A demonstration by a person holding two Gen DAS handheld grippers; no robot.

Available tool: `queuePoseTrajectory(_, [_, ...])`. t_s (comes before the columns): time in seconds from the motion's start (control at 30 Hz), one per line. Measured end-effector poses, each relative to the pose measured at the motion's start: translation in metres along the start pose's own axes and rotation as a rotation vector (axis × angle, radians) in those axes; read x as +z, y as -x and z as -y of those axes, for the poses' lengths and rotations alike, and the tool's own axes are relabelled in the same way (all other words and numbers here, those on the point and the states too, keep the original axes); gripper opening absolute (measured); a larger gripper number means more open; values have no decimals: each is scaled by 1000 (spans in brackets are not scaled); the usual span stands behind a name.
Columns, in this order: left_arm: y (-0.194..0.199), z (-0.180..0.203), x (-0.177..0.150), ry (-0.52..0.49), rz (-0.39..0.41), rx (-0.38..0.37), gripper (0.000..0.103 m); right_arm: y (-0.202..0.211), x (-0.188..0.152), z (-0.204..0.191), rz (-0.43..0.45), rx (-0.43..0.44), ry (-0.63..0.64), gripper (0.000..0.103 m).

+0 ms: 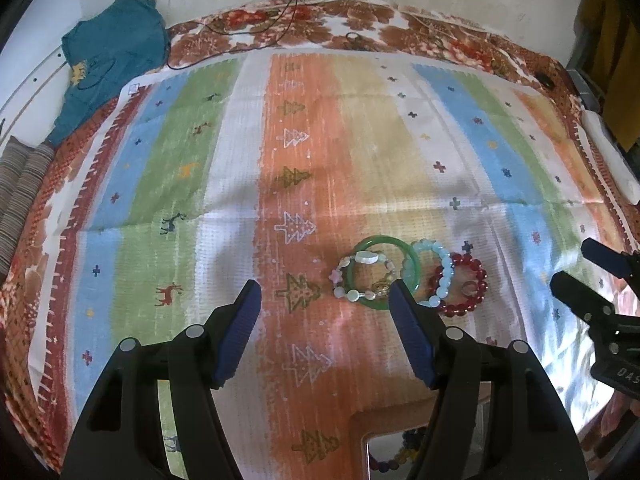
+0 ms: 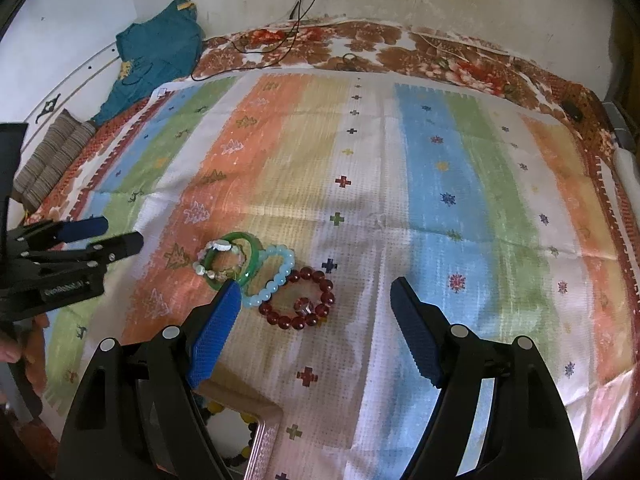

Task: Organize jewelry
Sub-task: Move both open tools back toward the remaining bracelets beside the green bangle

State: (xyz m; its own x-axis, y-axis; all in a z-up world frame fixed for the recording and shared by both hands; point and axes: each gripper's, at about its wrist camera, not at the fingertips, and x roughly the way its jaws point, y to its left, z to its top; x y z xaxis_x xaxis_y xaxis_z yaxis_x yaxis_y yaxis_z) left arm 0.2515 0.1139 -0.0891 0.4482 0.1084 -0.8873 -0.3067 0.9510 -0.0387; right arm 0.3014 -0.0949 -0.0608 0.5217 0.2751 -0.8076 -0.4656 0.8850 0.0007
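Several bracelets lie bunched on the striped cloth: a green bangle [image 1: 408, 258] [image 2: 253, 258], a shell-and-stone bracelet [image 1: 346, 276] [image 2: 218, 248] across it, a pale blue bead bracelet [image 1: 442, 270] [image 2: 276, 276] and a dark red bead bracelet [image 1: 478, 284] [image 2: 298, 320]. My left gripper [image 1: 325, 292] is open and empty, its right finger just in front of the bangle. My right gripper [image 2: 316, 290] is open and empty, with the red bracelet between its fingers. A box [image 1: 394, 416] [image 2: 266, 436] holding a multicoloured bead bracelet [image 1: 402, 458] sits at the near edge.
The striped cloth [image 1: 304, 152] [image 2: 400, 184] covers a floral bedspread [image 1: 360, 28]. A teal garment [image 1: 112, 56] and black cables [image 1: 288, 16] lie at the back by the wall. A folded striped fabric [image 2: 56, 152] lies at the left.
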Motion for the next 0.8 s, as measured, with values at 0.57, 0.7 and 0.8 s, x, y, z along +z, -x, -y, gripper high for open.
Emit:
queuePoseTrajectory(0.57, [-39, -7, 8, 40, -53, -9, 66, -35, 11, -9, -31, -16, 46, 77])
queuePoseTrajectory(0.7, [-45, -8, 8, 34, -65, -3, 66, -45, 12, -11, -49, -21, 55, 77])
queuePoseTrajectory(0.8, [-50, -7, 10, 33, -74, -12, 66, -51, 13, -13, -61, -11, 53, 77])
